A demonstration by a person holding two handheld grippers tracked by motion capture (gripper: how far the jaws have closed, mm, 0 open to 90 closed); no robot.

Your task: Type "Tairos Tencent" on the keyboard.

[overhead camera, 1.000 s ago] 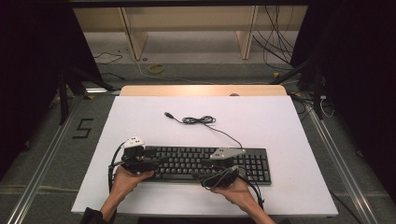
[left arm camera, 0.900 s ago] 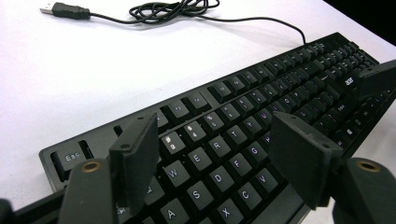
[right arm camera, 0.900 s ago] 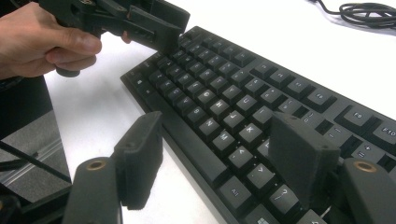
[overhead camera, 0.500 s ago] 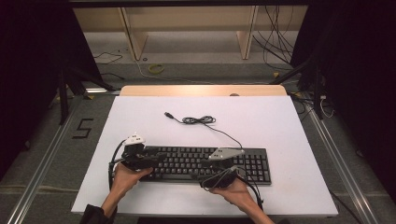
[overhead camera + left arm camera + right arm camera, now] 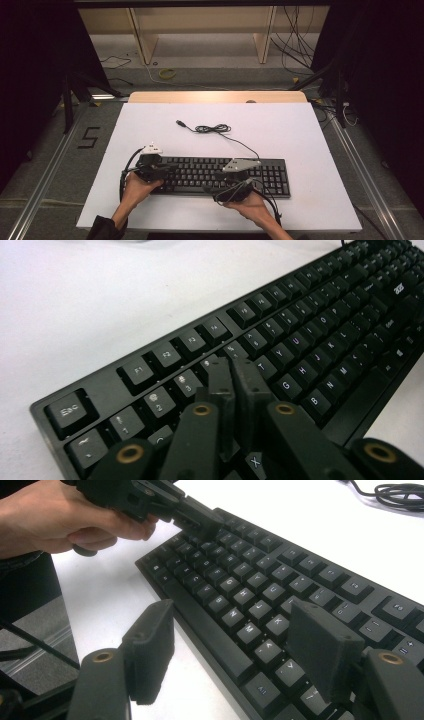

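Now my left gripper [image 5: 232, 371], jaws just closed on nothing, pokes the black plastic keyboard [image 5: 220, 175] lying near the white table's [image 5: 300, 135] front edge; my right gripper [image 5: 235, 645] hovers open. Next, I judge, a careful key press.

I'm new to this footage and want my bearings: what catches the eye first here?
A black keyboard lies near the front edge of a white table, its cable coiled loosely behind it. The left gripper has just closed its jaws, with nothing between them, over the number row. The right gripper stands open above the keyboard's front edge.
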